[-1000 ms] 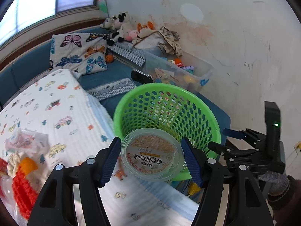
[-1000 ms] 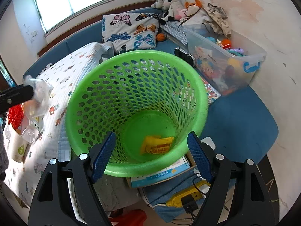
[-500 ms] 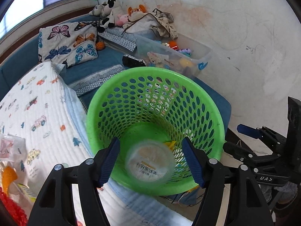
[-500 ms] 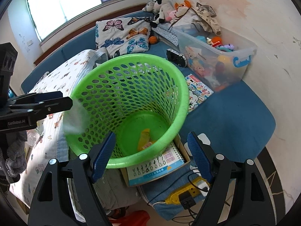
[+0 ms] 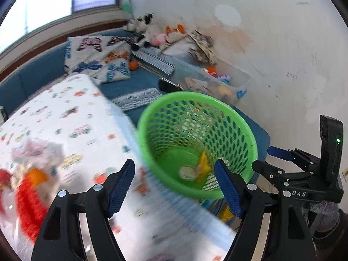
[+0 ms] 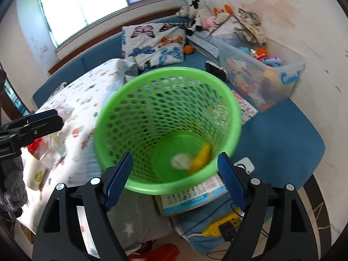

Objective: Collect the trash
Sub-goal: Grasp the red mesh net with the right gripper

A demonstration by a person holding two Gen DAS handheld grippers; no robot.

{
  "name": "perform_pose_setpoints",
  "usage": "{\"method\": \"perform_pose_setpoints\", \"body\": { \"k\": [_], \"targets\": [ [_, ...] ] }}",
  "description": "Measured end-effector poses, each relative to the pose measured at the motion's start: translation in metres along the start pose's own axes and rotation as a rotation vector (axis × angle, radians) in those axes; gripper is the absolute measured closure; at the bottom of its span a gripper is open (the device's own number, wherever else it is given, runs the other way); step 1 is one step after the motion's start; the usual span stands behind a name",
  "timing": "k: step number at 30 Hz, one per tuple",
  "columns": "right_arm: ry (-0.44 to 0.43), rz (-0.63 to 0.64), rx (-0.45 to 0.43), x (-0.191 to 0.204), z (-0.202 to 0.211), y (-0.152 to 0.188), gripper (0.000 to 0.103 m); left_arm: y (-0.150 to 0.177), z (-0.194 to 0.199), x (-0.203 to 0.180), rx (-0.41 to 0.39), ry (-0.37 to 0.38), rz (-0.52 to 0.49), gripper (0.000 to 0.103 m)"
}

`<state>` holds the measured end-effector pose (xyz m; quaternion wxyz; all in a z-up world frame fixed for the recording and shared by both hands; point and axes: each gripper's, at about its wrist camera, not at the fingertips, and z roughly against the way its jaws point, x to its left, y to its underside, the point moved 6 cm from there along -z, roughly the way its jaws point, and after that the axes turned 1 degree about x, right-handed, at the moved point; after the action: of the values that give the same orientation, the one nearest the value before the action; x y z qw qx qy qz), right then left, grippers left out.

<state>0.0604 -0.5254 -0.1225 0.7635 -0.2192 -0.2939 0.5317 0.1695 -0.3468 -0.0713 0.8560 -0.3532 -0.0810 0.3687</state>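
Left gripper (image 5: 175, 183) is tilting down over the bed w/ jaws spread, having just been opening – nothing btwn them. Right gripper (image 6: 174, 180) is angling down too, jaws wide, empty. Ahead of both, the green basket (image 6: 139, 180) is holding the round lid (image 6: 181, 162) at its bottom, touching a yellow wrapper (image 6: 201, 157).

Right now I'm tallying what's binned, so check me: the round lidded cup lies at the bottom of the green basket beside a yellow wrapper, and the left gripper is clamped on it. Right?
Not quite. The left gripper holds nothing; its fingers stand open and empty in the left wrist view. The round lidded cup does lie at the bottom of the green basket beside the yellow wrapper.
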Motion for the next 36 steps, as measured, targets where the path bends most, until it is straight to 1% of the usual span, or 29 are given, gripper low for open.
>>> {"method": "perform_pose_setpoints", "body": {
  "k": [10,16,27,30,36],
  "targets": [
    [-0.108,0.094,0.004,0.072,-0.007,-0.007,0.021,0.037,0.064,0.060,-0.067,-0.137,0.085,0.030],
    [-0.183,0.167,0.018,0.118,-0.016,-0.010,0.021,0.073,0.093,0.096,-0.080,-0.211,0.170,0.030],
    [-0.335,0.292,0.063,0.206,-0.031,-0.014,0.022,0.125,0.124,0.144,-0.080,-0.298,0.314,0.030],
    [-0.375,0.313,0.082,0.228,-0.035,-0.014,0.022,0.136,0.131,0.152,-0.081,-0.318,0.334,0.030],
    [-0.448,0.350,0.118,0.271,-0.046,-0.015,0.022,0.154,0.145,0.161,-0.090,-0.329,0.369,0.030]
  ]
}}
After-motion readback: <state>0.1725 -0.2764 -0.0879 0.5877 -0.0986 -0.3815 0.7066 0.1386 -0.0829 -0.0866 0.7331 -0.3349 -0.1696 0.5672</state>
